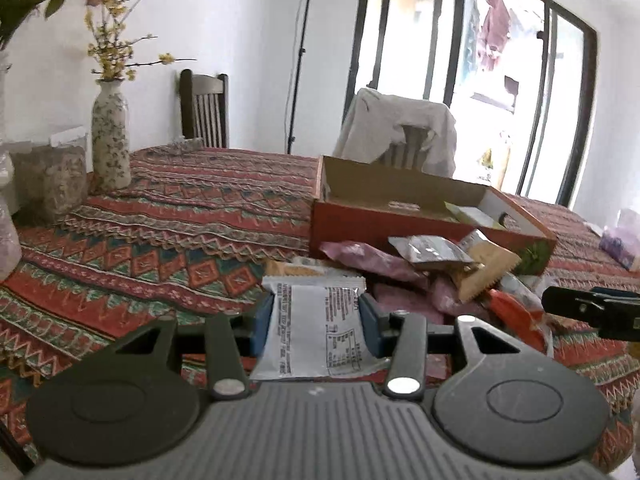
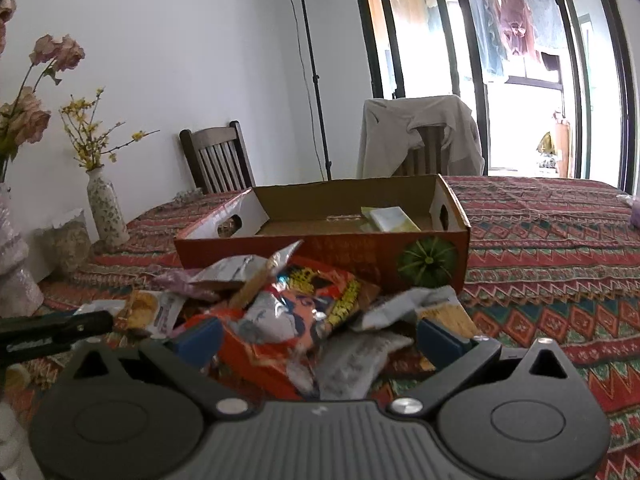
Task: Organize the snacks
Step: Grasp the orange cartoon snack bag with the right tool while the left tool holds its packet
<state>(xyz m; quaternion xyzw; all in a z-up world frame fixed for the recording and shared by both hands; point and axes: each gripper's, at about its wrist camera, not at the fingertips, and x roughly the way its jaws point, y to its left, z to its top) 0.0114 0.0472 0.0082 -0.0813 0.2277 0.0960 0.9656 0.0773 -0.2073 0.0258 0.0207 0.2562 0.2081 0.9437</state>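
My left gripper (image 1: 316, 320) is shut on a white snack packet (image 1: 316, 332) with printed text, held above the patterned tablecloth. A pile of snack packets (image 1: 432, 268) lies in front of an open orange cardboard box (image 1: 400, 220). In the right wrist view my right gripper (image 2: 320, 340) is open, its blue pads on either side of the pile, over an orange-red packet (image 2: 316, 300) and a grey packet (image 2: 352, 364). The box (image 2: 320, 252) stands just behind the pile and holds a pale yellow packet (image 2: 390, 218). The left gripper's side shows at the left edge (image 2: 52, 332).
A floral vase (image 1: 110, 136) with yellow flowers and a wrapped jar (image 1: 50, 184) stand at the table's left. Two chairs (image 2: 218, 160) stand behind the table, one draped with a white garment (image 2: 420, 136). A lamp stand (image 2: 314, 80) is by the wall.
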